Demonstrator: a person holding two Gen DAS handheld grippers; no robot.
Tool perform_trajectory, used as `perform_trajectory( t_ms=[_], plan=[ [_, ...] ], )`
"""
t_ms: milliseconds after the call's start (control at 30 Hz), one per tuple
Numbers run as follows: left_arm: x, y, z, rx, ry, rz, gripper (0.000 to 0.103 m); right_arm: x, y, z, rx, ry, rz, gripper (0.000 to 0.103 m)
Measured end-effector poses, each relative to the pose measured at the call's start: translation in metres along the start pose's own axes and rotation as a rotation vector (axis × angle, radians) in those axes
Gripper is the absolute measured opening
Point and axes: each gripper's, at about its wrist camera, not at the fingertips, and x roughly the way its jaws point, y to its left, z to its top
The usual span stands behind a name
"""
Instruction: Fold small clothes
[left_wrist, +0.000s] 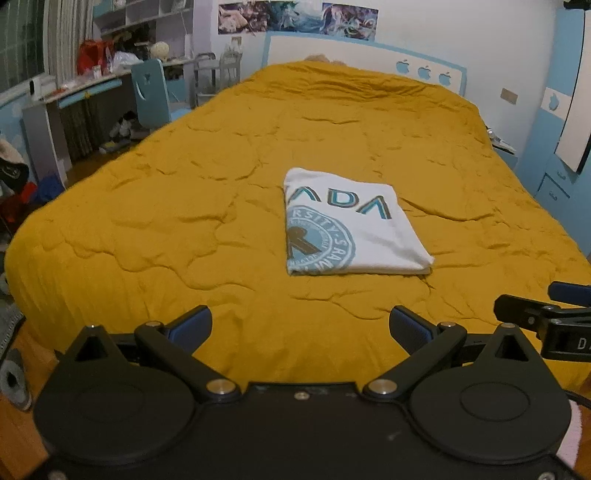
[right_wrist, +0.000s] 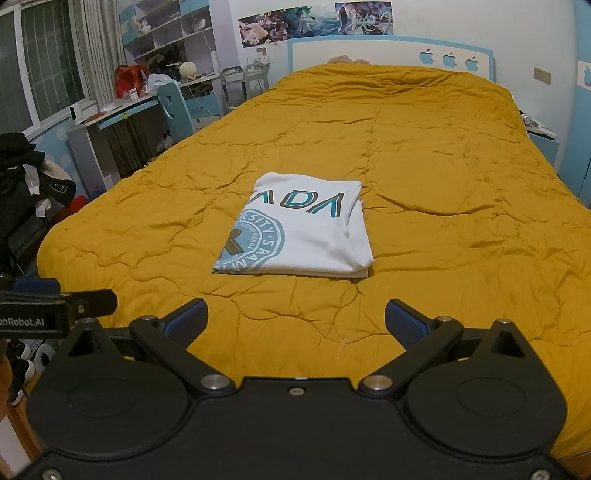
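Inspecting: I see both tools held back at the foot of the bed, nothing gripped.
T-shirt (left_wrist: 347, 229): white w/ teal print, folded to a compact rectangle, lying mid-bed on mustard quilt (left_wrist: 184, 206); well apart from both tools.
Left gripper (left_wrist: 300, 326): jaws spread wide, empty.
Right gripper (right_wrist: 295, 321): jaws spread wide, empty.
Handling, my est.: light, soft, limp; layers prob. slide apart if lifted by one corner.
Hold pts: I'd pinch all layers at near edge (right_wrist: 291, 272), one tool per corner.
Risk: quilt is soft too; could pinch it w/ the shirt.
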Motion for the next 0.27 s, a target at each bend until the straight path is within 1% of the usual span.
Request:
perform_trajectory(
  t_ms=[267],
  plan=[
    [0.0022, 0.0, 0.0019, 0.007, 0.004, -0.006, 0.103, 0.0001, -0.0002, 0.0005, -0.004, 0.002, 0.001, 0.103]
  ],
)
